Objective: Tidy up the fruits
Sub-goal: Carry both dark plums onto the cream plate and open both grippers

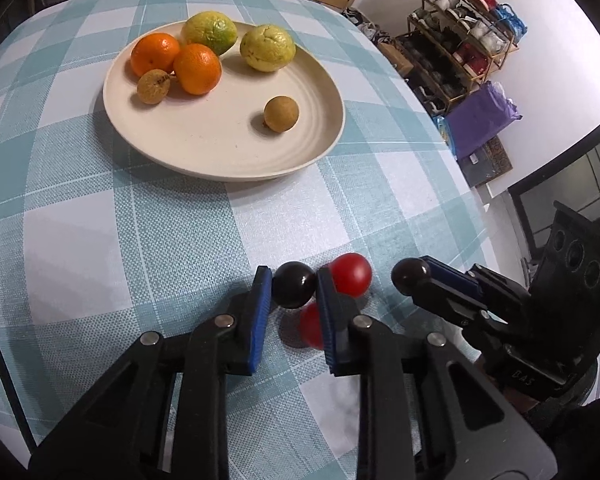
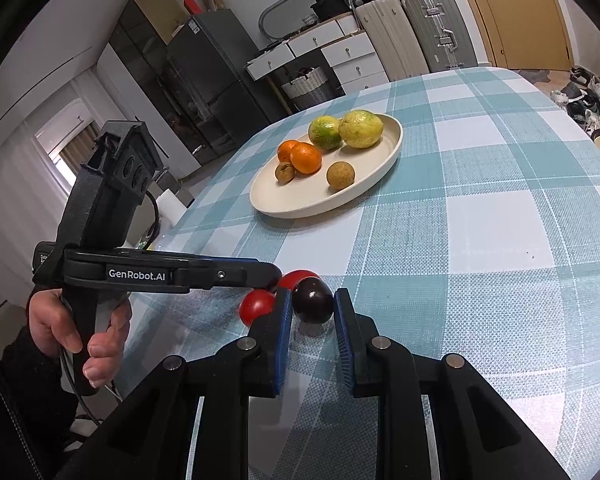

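Pick-up step of the fruit-sorting task, both grippers engaged near the near edge of the table. The left gripper is shown with its jaws drawn narrow onto a dark fruit, both blue pads appearing to touch its sides. The right gripper is likewise closed narrowly onto a second dark fruit. Whether either fruit has been lifted clear of the cloth cannot be told.

Two red tomatoes are left loose on the cloth, just beside and partly behind the left gripper's fingers.

The cream plate is set well apart, toward the far side of the table. It is already loaded with two oranges, two yellow-green fruits and two small brown fruits; the part of the plate nearest the grippers is bare.

The next move is judged to call for both dark fruits to be raised without the tomatoes being knocked, carried to the plate and released on its bare part. Firm but gentle pressure is advised, since such smooth round fruits may slip or roll.
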`<state>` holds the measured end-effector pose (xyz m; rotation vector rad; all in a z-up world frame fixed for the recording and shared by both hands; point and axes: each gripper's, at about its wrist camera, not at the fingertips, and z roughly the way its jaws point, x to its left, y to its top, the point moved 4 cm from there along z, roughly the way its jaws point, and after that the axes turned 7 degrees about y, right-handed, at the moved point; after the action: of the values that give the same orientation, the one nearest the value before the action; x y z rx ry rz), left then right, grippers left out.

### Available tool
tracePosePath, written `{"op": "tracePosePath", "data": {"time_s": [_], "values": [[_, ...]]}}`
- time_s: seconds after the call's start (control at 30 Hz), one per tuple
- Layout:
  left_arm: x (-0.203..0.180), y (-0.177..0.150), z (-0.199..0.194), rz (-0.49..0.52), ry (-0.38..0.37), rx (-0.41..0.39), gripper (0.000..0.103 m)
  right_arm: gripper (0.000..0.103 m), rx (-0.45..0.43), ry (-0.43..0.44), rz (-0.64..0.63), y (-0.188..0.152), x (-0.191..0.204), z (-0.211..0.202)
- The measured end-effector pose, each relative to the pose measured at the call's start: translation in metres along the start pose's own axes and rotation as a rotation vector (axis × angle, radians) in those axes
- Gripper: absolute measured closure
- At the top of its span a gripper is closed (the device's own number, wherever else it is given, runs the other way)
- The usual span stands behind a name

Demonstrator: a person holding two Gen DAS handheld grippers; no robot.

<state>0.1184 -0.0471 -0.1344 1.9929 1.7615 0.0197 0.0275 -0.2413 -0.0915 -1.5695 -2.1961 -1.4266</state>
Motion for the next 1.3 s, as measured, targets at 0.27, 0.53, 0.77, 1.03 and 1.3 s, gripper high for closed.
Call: {"op": "tracePosePath", "data": {"time_s": [0.27,0.53,0.77,1.03,1.3], "values": [[0.008,0.010,-0.023,-0.021,-0.027,-0.051,0.083,0.081,-0.011,-0.007,-0.020,0.010,0.007,0.000],[0.016,0.044,-0.047,-0.041,-0.044,-0.140,0.083,0.081,-0.022,-0.002,-0.039,0.037,0.011,0.007],[0.018,0.081,-0.048,-0.028,-0.005,-0.207,0.083,0.081,-0.034,-0.004,-0.068,0.072,0.013,0.020],[0.017,0.122,-0.037,-0.032,-0.009,-0.241,0.083,0.081,-0.033,-0.021,-0.057,0.108,-0.002,0.045],[0.019,0.149,-0.018,-0.036,-0.002,-0.259,0.083,0.081,-0.030,-0.041,-0.044,0.129,-0.018,0.064]]}}
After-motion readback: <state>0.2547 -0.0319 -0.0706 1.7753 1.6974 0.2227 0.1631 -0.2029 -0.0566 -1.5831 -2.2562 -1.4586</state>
